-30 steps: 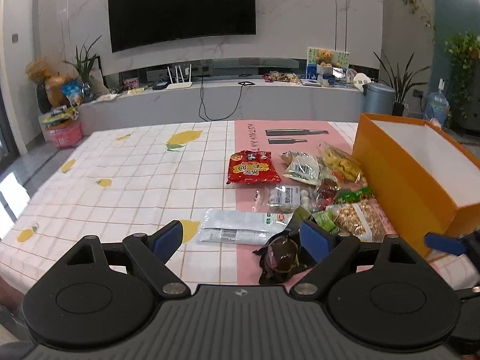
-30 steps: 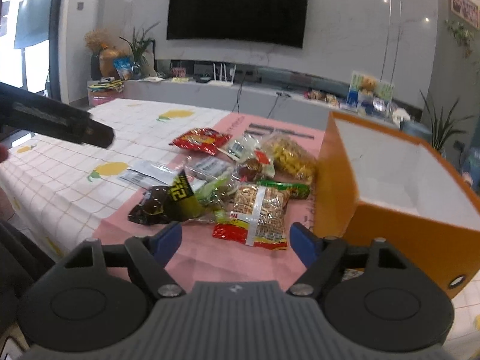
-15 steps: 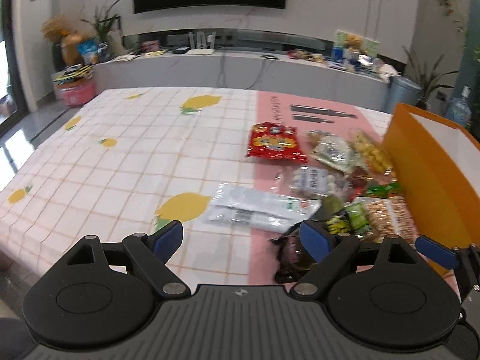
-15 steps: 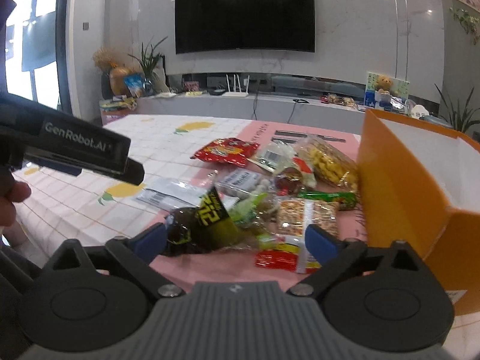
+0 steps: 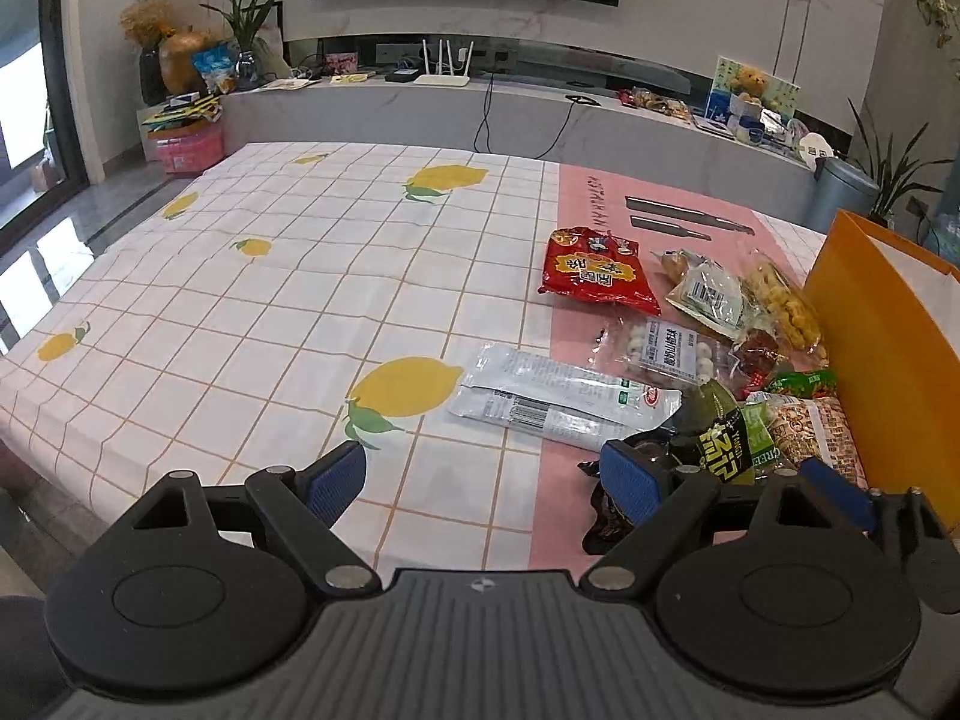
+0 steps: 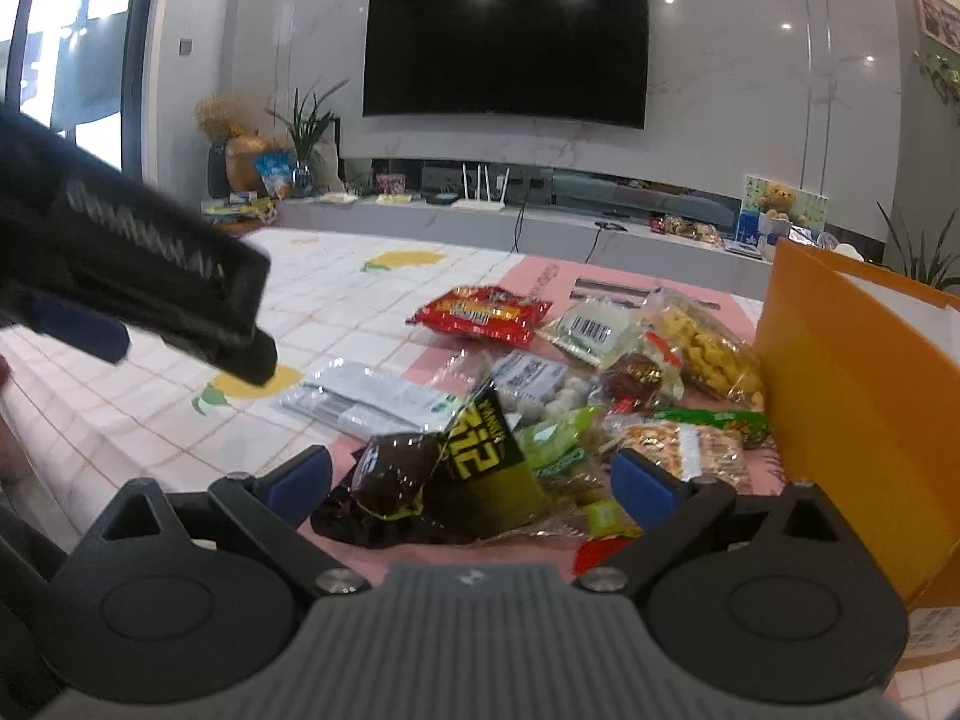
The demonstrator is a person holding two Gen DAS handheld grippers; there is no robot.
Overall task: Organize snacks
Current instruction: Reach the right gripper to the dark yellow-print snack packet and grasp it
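The right tool (image 6: 471,483) has widened its jaws over the last second and moved in low; they now stand fully spread on either side of the dark snack bag (image 6: 444,480), not yet pressing it. That bag lies at the near edge of the snack pile (image 6: 606,372), left of the orange box (image 6: 840,396). The left tool (image 5: 486,483) hangs open and empty over the surface (image 5: 288,300), left of the box. The first pick looks imminent.
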